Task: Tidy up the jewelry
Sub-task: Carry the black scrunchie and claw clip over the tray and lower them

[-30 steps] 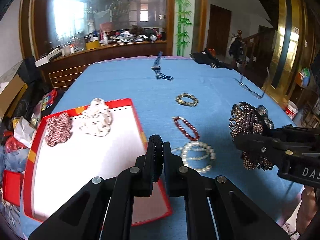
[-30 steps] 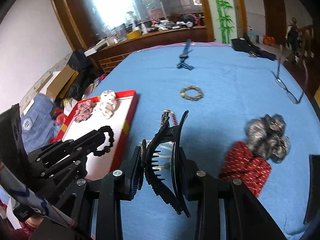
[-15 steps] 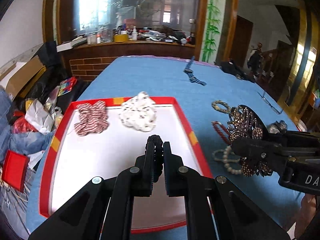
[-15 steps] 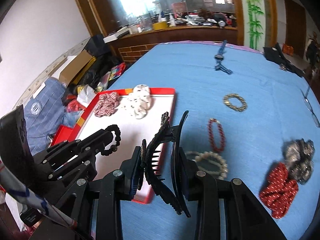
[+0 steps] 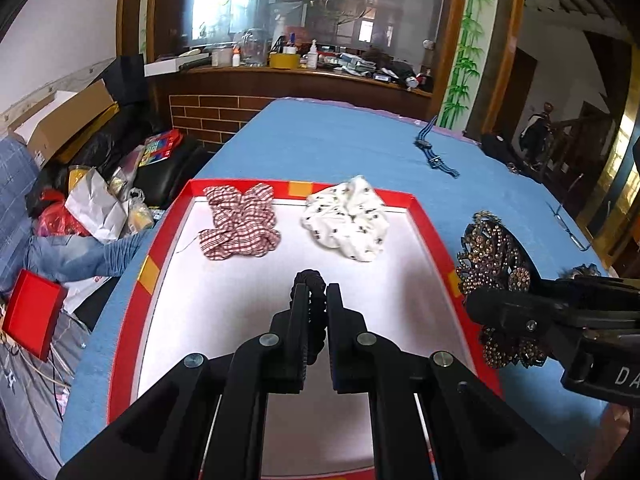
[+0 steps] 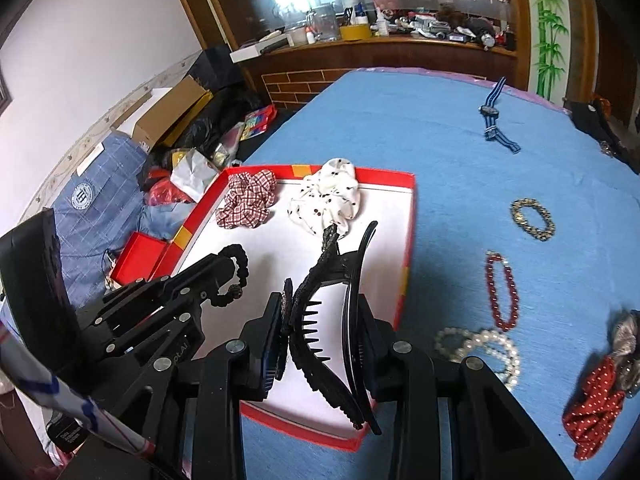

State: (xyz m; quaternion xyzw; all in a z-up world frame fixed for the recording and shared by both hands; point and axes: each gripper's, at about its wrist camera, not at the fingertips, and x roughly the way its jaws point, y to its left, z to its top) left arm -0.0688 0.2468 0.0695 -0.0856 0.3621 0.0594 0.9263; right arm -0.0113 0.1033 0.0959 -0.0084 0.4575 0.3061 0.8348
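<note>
A red-rimmed white tray (image 5: 424,220) (image 6: 404,280) lies on the blue cloth. In it sit a red checked scrunchie (image 5: 240,220) (image 6: 248,200) and a white dotted scrunchie (image 5: 348,220) (image 6: 332,196). My left gripper (image 5: 314,304) (image 6: 230,276) hovers over the tray, shut on a black bead bracelet (image 5: 310,280) (image 6: 236,258). My right gripper (image 6: 320,316) (image 5: 480,308) is shut on a black claw hair clip (image 6: 324,292) with a rhinestone flower face (image 5: 492,252), above the tray's right edge.
On the cloth right of the tray lie a red bead bracelet (image 6: 502,292), a pearl bracelet (image 6: 480,344), a bronze bracelet (image 6: 532,218), a red dotted scrunchie (image 6: 592,412), a grey scrunchie (image 6: 626,336) and a blue watch (image 6: 494,120). Clutter and boxes fill the floor left of the table.
Both grippers have swung left from over the loose bracelets to over the tray, carrying the black bracelet and the hair clip. Neither grip has changed.
</note>
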